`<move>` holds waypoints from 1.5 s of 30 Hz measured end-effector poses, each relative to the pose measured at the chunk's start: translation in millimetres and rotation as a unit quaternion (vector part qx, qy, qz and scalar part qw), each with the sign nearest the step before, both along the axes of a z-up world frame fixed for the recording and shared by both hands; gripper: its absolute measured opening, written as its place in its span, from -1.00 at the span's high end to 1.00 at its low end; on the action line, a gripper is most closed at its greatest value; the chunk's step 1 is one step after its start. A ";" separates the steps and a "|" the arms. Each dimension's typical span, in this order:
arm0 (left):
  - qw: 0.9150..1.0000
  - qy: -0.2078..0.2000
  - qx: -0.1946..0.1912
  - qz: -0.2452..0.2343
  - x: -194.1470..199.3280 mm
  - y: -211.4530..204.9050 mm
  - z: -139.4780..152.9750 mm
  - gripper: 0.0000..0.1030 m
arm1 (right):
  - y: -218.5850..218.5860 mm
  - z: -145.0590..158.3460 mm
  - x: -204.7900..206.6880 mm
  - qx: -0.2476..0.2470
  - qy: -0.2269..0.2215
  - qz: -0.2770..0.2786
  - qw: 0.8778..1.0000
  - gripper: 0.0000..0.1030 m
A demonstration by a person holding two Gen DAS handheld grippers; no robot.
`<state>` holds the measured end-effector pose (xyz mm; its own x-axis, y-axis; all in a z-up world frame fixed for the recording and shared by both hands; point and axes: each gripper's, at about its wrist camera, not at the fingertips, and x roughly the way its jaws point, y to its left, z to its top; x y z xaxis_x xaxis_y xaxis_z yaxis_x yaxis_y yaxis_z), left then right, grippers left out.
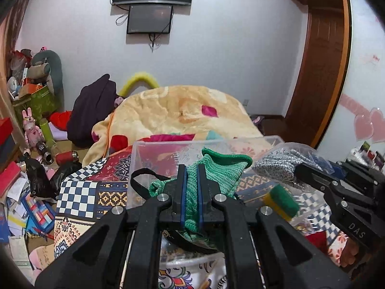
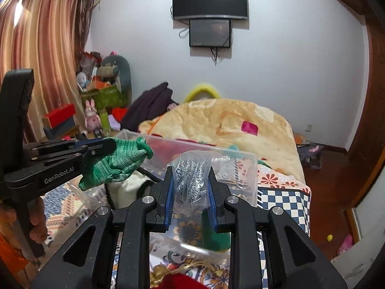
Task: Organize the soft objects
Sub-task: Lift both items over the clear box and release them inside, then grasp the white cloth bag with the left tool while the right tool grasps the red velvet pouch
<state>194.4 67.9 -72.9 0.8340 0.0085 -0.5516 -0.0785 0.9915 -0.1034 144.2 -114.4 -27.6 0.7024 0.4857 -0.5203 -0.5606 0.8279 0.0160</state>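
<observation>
Right now your left gripper [image 1: 191,187] is clamped on a green knitted cloth [image 1: 216,171], whose cuff stands up past the blue pads, above the near wall of the clear plastic box [image 1: 144,159]. Your right gripper [image 2: 191,192] pinches a clear plastic bag [image 2: 192,175] holding a grey-and-white speckled fabric, also raised just in front of the box. In the left view the bag hangs to the right of the box; in the right view the green cloth hangs at the box's left corner. A green and yellow roll [image 1: 281,201] lies on the patterned bedspread [image 1: 79,197] near the box's right side.

On the left tool's side you can read "GenRobot.AI" [image 2: 59,175]; the right tool carries "DAS" [image 1: 357,230]. Both tools point forward over the bed, roughly level, angled toward each other. Your left hand [image 2: 36,221] wraps the handle below.

Beyond the box lies a yellow blanket [image 1: 173,113], with two dark screens [image 1: 151,0] on the wall behind.
</observation>
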 end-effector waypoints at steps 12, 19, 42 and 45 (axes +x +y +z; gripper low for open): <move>0.998 0.058 0.008 -0.019 26.4 -7.4 -30.6 0.82 | 13.0 -23.2 23.8 -0.044 0.060 0.009 0.997 0.55; 0.998 0.058 0.012 -0.023 16.8 -10.2 -30.8 -0.09 | 11.6 -28.0 18.8 -0.062 0.073 0.019 0.995 0.25; 0.998 0.007 0.059 -0.033 -87.5 -19.0 -0.5 -0.84 | -39.0 18.2 -48.2 0.017 0.000 -0.003 1.000 -0.42; 0.998 0.012 0.057 -0.035 -102.2 -19.9 -8.7 -0.86 | -43.0 9.2 -53.4 0.021 0.010 -0.009 1.000 -0.43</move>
